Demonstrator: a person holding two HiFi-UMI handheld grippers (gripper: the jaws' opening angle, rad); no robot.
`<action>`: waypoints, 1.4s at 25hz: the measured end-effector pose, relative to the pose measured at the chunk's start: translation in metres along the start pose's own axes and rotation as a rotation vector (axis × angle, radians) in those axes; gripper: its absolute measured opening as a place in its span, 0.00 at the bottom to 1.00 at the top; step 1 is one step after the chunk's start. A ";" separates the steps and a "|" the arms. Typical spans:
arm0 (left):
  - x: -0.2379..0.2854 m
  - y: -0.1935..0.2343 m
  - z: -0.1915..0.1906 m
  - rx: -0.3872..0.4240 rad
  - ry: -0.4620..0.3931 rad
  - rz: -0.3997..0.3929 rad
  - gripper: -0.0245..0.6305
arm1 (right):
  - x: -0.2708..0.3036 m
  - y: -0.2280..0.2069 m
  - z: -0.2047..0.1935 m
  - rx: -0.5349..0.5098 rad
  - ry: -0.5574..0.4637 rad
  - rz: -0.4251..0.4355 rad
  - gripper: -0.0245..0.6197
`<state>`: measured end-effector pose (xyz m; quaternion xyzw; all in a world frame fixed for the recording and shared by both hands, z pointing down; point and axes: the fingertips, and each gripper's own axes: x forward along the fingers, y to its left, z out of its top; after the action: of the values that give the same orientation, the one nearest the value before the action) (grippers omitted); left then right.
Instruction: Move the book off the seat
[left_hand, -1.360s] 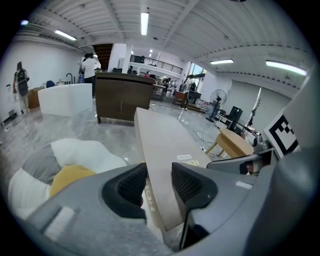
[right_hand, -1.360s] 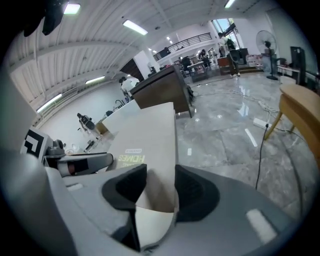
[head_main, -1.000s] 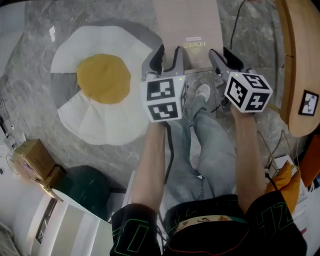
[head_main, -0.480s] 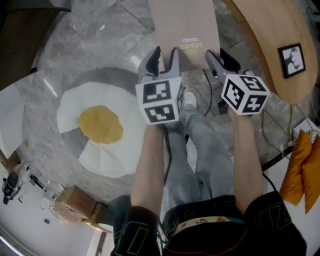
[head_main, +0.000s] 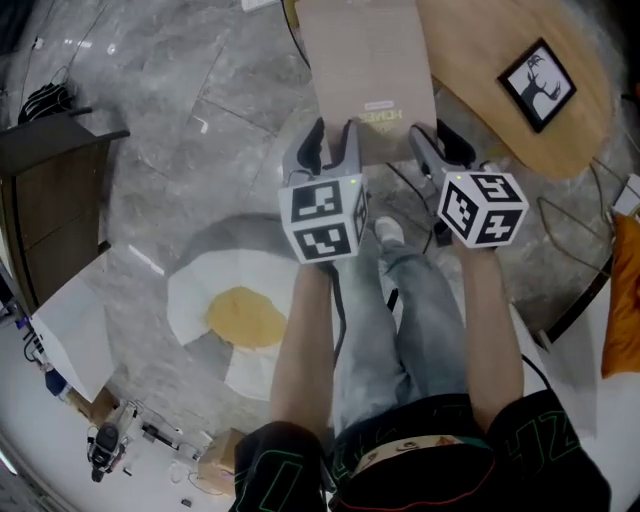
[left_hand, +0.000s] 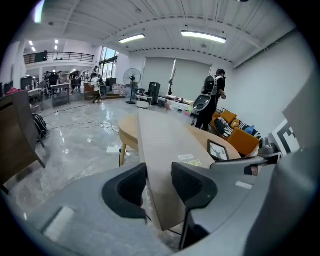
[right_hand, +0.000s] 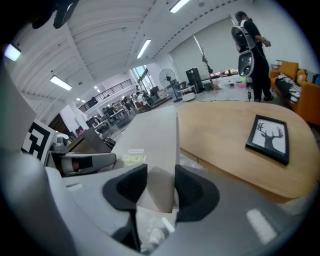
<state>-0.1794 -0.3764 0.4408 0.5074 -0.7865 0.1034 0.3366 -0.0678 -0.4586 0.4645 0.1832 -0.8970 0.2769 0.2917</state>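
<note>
The book (head_main: 368, 60), a big flat tan one, is held up in front of the person by its near edge, over the grey marble floor (head_main: 180, 140). The left gripper (head_main: 330, 135) is clenched on the book's near left corner. In the left gripper view, the pads of this gripper (left_hand: 159, 182) sit on either side of the tan cover (left_hand: 160, 145). The right gripper (head_main: 440, 140) is clenched on the near right corner. In the right gripper view, the corner of the book (right_hand: 150, 135) is wedged between that gripper's (right_hand: 160, 187) dark pads.

The book stretches away from the person, its right edge running alongside the left edge of a round wooden desk (head_main: 500, 130). Whether it touches that desk cannot be told. A framed deer picture (head_main: 538, 84) lies flat on the desk, well apart from the book. On the floor to the person's left lies a rug (head_main: 240, 315) shaped like a fried egg.
</note>
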 end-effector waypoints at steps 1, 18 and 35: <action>0.008 -0.002 0.003 0.015 0.014 -0.016 0.28 | 0.002 -0.005 0.001 0.020 -0.006 -0.013 0.30; 0.191 -0.041 0.061 0.238 0.230 -0.387 0.28 | 0.062 -0.111 0.046 0.325 -0.078 -0.357 0.30; 0.286 -0.091 0.081 0.343 0.284 -0.443 0.28 | 0.088 -0.194 0.068 0.384 -0.068 -0.465 0.31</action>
<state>-0.2091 -0.6678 0.5445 0.6963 -0.5731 0.2283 0.3668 -0.0687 -0.6654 0.5485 0.4448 -0.7716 0.3607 0.2770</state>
